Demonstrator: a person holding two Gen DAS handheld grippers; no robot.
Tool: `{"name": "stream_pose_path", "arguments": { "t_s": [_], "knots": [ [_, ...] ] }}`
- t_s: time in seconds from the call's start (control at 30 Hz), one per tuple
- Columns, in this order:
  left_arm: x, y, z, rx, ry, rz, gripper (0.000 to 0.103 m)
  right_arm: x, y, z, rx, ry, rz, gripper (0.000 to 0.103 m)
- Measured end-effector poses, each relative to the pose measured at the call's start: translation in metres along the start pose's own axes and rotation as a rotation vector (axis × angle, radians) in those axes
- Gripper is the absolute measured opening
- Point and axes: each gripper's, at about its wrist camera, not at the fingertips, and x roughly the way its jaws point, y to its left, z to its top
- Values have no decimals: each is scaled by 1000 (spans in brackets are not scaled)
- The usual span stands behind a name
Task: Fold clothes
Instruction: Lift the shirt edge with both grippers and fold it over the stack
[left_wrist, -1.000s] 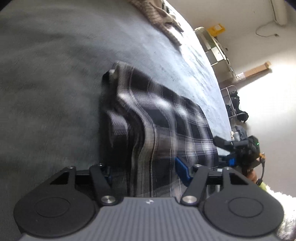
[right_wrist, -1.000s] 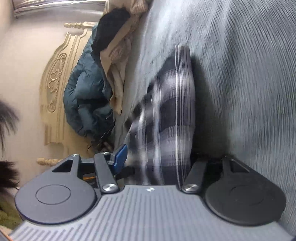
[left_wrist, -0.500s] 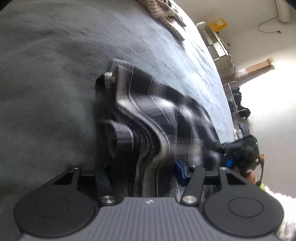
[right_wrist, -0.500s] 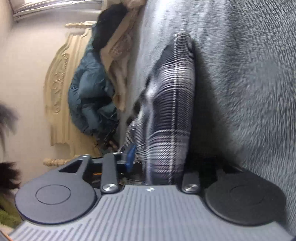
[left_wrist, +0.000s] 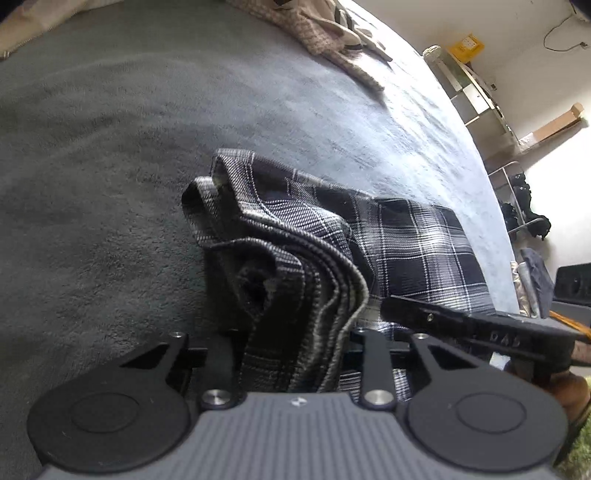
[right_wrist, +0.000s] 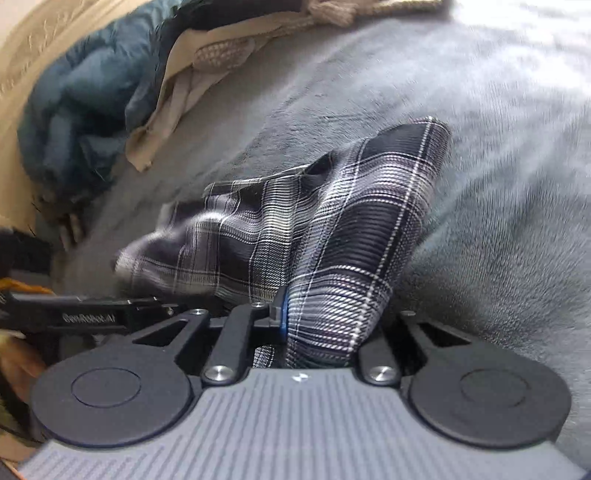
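A dark plaid garment (left_wrist: 417, 251) lies folded in several layers on a grey fleece bed cover (left_wrist: 129, 155). My left gripper (left_wrist: 291, 343) is shut on the thick layered edge at its near end; cloth hides the fingertips. In the right wrist view the same plaid garment (right_wrist: 354, 221) bunches upward from my right gripper (right_wrist: 325, 332), which is shut on its other end. Each tool shows in the other's view: the right gripper (left_wrist: 476, 332) at the right, the left gripper (right_wrist: 88, 317) at the left, close by.
Beige knitted clothes (left_wrist: 332, 33) lie at the far side of the bed. A blue quilted jacket (right_wrist: 77, 107) and tan garments (right_wrist: 192, 77) are piled by the cream headboard. A metal rack (left_wrist: 476, 99) stands past the bed's edge.
Both grippers kept their hold on the plaid garment and came closer together. The right wrist view turned from sideways to nearly level, and the cloth now bunches up between the tools.
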Motion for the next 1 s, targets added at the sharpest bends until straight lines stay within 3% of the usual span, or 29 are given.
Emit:
{"name": "stream_pose_path", "arguments": {
  "t_s": [0.13,0.37,0.57,0.7,1.0],
  "knots": [
    [-10,-17,-1,36,-9,16,30,-5,25,-3,-100,-12,-99,12],
    [-31,-46,-7,62,-15,26,29,-33,37,-9,-92,-49,-126,11],
    [-55,-92,-15,132,-13,21,29,-81,37,-25,-75,-116,-157,11],
    [-68,-149,-15,204,-15,18,29,-132,30,-35,-29,-189,-171,11],
    [-104,-323,-42,346,-79,16,29,-281,-12,-56,-31,-361,-192,11]
  ]
}}
